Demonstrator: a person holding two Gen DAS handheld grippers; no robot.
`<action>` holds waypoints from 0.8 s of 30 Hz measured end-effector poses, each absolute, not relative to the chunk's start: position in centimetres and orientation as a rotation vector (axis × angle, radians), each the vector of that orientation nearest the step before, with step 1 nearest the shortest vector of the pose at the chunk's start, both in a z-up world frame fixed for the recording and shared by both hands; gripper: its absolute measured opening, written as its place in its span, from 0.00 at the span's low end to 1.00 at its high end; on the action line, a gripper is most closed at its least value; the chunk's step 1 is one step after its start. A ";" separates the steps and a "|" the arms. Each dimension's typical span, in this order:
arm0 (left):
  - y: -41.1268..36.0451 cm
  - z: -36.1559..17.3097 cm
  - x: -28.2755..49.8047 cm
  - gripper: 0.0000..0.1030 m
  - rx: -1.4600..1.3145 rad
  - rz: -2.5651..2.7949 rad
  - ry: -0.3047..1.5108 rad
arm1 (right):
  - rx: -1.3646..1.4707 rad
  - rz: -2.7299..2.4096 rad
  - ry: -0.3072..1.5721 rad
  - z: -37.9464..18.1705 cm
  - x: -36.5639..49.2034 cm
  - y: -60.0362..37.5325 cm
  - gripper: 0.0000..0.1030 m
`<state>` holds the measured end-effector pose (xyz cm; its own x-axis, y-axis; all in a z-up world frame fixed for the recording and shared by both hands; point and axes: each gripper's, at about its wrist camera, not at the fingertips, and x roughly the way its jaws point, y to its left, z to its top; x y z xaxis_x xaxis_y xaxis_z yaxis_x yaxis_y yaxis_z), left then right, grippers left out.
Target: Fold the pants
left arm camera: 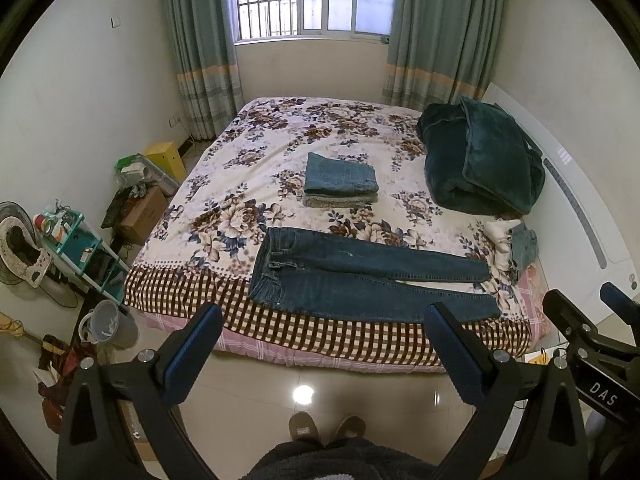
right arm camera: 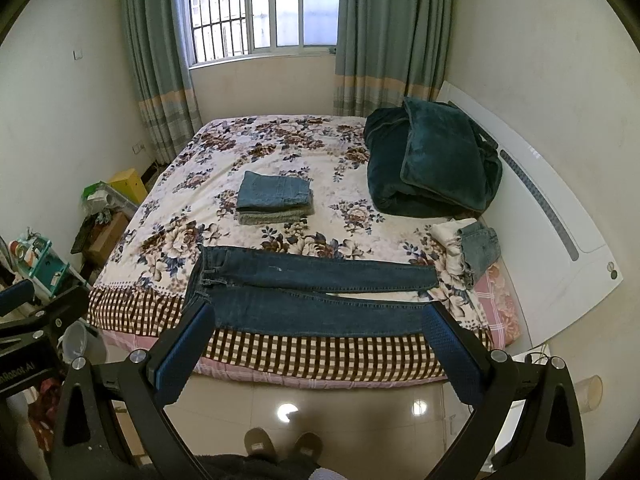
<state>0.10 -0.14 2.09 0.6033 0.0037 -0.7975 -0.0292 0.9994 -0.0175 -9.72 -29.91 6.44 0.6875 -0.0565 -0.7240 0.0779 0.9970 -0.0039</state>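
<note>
Dark blue jeans (left arm camera: 360, 276) lie flat across the near edge of the bed (left arm camera: 280, 160), waistband to the left, legs to the right; they also show in the right wrist view (right arm camera: 312, 292). My left gripper (left arm camera: 324, 320) is open and empty, held above the floor short of the bed. My right gripper (right arm camera: 316, 316) is open and empty, in front of the jeans' near leg. The right gripper's body shows at the right edge of the left wrist view.
A stack of folded jeans (left arm camera: 340, 180) lies mid-bed. A dark green blanket (left arm camera: 476, 160) is heaped at the right, with small unfolded garments (left arm camera: 516, 244) beside it. A white headboard (left arm camera: 580, 208) stands at the right. Clutter, a shelf (left arm camera: 84, 252) and a bucket (left arm camera: 108, 324) fill the left floor.
</note>
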 end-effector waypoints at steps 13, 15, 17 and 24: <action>0.3 2.3 0.5 1.00 -0.034 0.020 0.928 | 0.024 -0.068 0.817 6.2 -9.2 -29.7 1.00; 0.3 2.3 0.6 1.00 -0.034 0.020 0.929 | 0.026 -0.063 0.821 6.0 -8.9 -29.8 1.00; 0.5 2.2 0.5 1.00 -0.035 0.019 0.929 | 0.024 -0.064 0.819 6.0 -9.0 -29.7 1.00; 0.3 1.8 0.6 1.00 -0.035 0.026 0.936 | 0.034 -0.054 0.835 4.7 -8.3 -30.2 1.00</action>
